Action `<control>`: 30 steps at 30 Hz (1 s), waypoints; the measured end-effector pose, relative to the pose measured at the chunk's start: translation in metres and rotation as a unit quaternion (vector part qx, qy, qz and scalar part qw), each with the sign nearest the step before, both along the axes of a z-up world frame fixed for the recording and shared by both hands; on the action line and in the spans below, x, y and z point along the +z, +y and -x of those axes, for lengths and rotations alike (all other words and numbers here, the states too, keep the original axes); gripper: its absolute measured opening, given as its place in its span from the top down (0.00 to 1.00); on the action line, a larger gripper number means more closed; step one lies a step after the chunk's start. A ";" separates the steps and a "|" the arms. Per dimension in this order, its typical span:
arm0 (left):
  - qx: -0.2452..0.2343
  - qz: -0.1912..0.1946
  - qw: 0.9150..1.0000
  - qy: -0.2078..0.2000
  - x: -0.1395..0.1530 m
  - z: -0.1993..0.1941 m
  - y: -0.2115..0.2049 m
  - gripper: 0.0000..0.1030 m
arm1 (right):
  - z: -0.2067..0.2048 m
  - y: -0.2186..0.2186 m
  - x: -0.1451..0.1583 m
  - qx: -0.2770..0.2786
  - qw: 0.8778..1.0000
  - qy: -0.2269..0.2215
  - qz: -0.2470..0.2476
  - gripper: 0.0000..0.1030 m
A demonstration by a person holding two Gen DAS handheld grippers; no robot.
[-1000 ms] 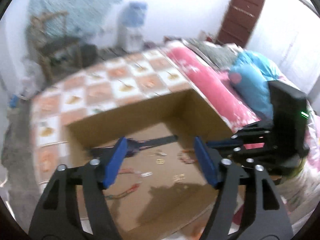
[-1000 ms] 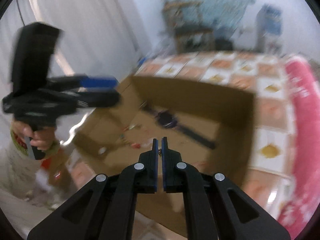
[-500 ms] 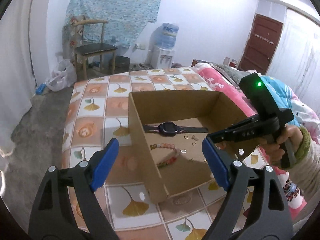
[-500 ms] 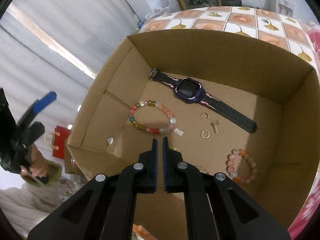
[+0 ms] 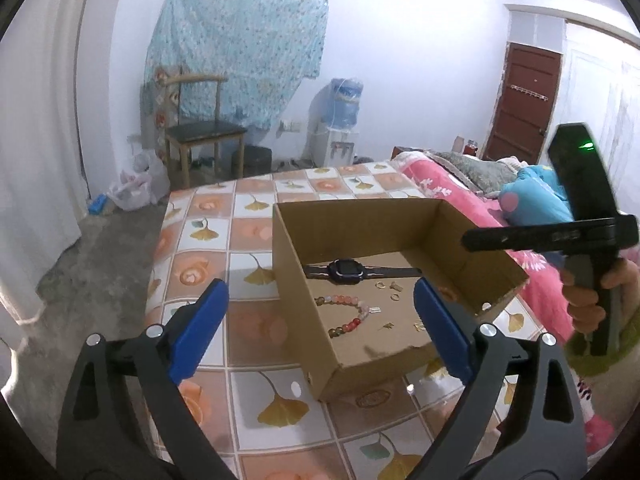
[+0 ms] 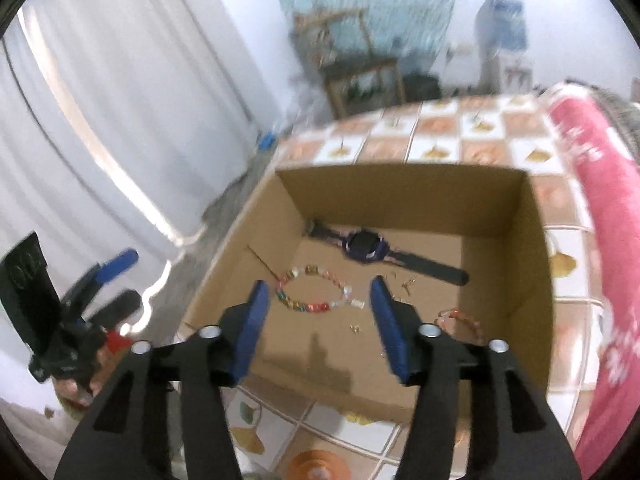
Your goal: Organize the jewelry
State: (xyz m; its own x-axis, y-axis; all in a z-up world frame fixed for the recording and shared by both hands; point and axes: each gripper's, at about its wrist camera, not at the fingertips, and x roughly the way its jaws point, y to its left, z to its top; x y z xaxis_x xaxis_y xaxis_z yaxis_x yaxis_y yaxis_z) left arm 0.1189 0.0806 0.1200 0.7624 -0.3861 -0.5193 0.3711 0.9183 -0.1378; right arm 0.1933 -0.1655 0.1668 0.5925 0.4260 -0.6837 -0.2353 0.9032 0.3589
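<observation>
An open cardboard box (image 5: 304, 320) (image 6: 532, 248) sits on a tiled cloth. Inside lie a dark watch (image 5: 346, 270) (image 6: 366, 246), a multicoloured bead bracelet (image 5: 352, 322) (image 6: 316, 304), a pink bead bracelet (image 6: 464, 320) and small gold rings (image 5: 394, 296). My left gripper (image 5: 320, 328) is open and empty, held in front of the box's near left corner. My right gripper (image 6: 318, 320) is open and empty above the box, with the multicoloured bracelet showing between its fingers. It also shows in the left wrist view (image 5: 560, 236) to the right of the box.
The box rests on a bed with a tiled leaf-pattern cloth (image 5: 208, 240). A pink blanket (image 5: 440, 180) lies along the right side. A wooden chair (image 5: 204, 132), a water dispenser (image 5: 340, 128) and a white curtain (image 6: 100, 120) stand beyond.
My right gripper has opened from shut and pulled up and back from the box floor. My left gripper has drawn back and left, staying open.
</observation>
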 end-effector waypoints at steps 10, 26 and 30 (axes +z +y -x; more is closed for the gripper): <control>0.039 -0.008 0.999 -0.012 0.003 0.028 -0.015 0.08 | 0.073 -0.008 0.006 -0.102 0.991 -0.072 0.054 0.16; 0.141 -0.096 0.984 -0.050 0.014 0.052 -0.061 0.08 | 0.121 -0.019 0.015 -0.165 0.970 -0.120 0.131 0.07; 0.128 -0.099 0.986 -0.026 0.012 0.047 -0.067 0.08 | 0.120 -0.026 0.013 -0.174 0.970 -0.112 0.131 0.07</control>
